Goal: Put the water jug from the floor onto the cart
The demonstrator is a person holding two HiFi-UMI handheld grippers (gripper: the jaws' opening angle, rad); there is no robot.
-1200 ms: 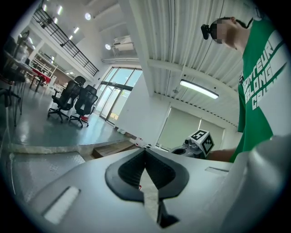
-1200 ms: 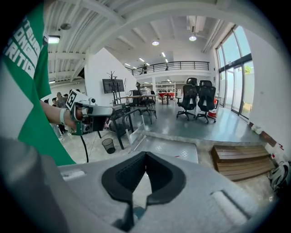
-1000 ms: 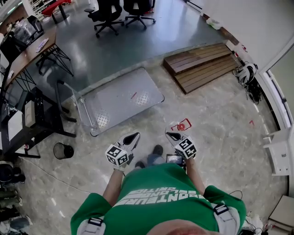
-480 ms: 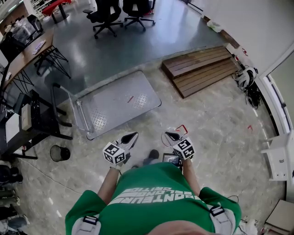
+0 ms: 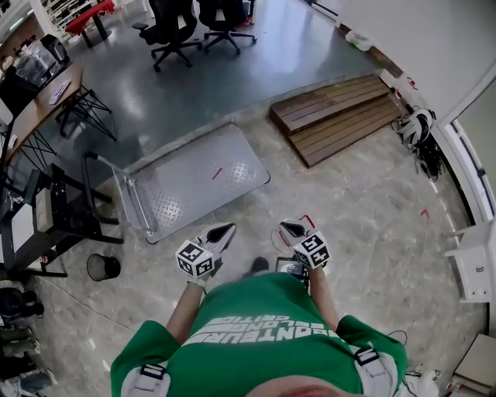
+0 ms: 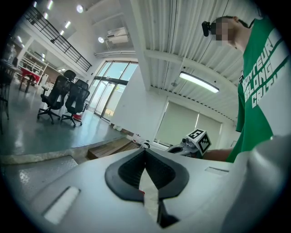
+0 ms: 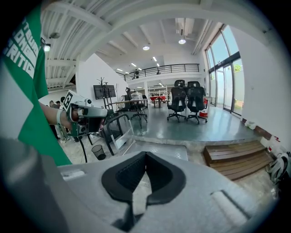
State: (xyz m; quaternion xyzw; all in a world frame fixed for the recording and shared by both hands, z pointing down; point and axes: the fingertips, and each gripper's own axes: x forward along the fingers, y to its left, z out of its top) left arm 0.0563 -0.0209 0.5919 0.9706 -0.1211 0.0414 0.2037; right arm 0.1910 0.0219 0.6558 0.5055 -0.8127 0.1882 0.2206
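The cart [image 5: 198, 180] is a flat metal platform with a handle at its left end; it lies on the floor ahead of me with nothing on it. The right gripper view shows the cart's platform [image 7: 160, 150] just beyond the jaws. No water jug shows in any view. My left gripper [image 5: 223, 230] and right gripper [image 5: 287, 227] are held side by side in front of my body, short of the cart's near edge. Both are shut and hold nothing. The left gripper view shows its own tips [image 6: 145, 153] pressed together, and the right gripper's tips [image 7: 145, 156] meet too.
A wooden ramp [image 5: 337, 112] lies at the back right. Office chairs [image 5: 174, 23] stand on the raised grey floor beyond the cart. A desk [image 5: 39, 101] and a black bin [image 5: 102, 267] are at the left. A white shelf [image 5: 473, 267] stands at the right wall. Red marks [image 5: 304, 221] lie on the floor by the right gripper.
I have walked forward: the cart and ramp have slid nearer in the head view. Both grippers came along with me, still shut and empty.
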